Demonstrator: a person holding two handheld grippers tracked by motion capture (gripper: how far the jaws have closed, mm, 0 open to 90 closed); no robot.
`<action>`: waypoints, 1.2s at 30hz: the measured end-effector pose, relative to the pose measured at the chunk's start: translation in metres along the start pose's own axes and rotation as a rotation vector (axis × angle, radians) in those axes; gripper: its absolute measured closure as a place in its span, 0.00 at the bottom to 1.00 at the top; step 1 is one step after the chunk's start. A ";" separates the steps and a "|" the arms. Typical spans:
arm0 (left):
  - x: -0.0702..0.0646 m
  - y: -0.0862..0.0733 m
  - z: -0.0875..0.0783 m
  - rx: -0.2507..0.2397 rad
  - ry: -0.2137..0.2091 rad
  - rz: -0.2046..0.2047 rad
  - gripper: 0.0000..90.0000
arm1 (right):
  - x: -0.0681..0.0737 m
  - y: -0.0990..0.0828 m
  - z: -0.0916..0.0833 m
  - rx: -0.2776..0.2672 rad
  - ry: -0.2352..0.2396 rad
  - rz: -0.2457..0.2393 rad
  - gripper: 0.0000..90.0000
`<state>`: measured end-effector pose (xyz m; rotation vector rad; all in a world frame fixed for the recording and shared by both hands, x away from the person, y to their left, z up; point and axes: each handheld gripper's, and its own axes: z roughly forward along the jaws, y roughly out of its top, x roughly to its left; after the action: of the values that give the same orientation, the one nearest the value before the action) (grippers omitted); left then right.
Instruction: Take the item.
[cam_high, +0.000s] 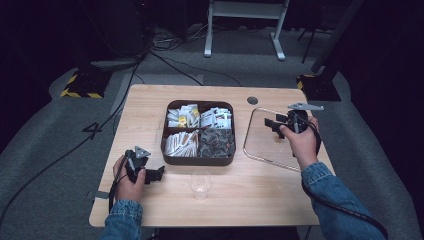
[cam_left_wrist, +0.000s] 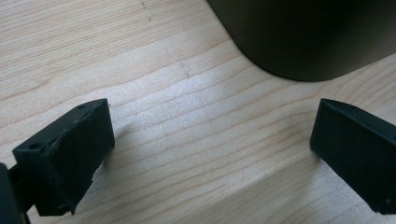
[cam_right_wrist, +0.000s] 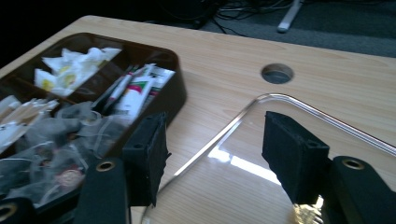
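Both grippers (cam_high: 159, 173) (cam_high: 270, 123) gape empty over pale wooden table (cam_high: 150, 107), grey carpet (cam_high: 45, 130) around.

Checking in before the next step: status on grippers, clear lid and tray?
Right gripper open, above clear lid lying flat on table. Left gripper open, empty, beside uncovered tray. Plastic cup stands in front.
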<state>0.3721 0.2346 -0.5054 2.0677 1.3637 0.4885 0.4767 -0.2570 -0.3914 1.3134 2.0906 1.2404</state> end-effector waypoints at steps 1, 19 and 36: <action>0.000 0.000 0.000 0.000 0.000 0.000 0.00 | 0.000 0.000 0.000 0.000 0.000 0.000 0.45; 0.000 0.000 0.000 0.003 -0.002 0.001 0.00 | 0.079 0.016 0.036 0.074 0.176 -0.142 0.45; 0.000 0.000 0.000 0.003 -0.003 0.001 0.00 | 0.119 0.002 0.078 0.164 0.238 -0.231 0.50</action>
<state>0.3717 0.2350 -0.5053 2.0711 1.3627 0.4844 0.4730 -0.1172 -0.4159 0.9905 2.4760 1.1943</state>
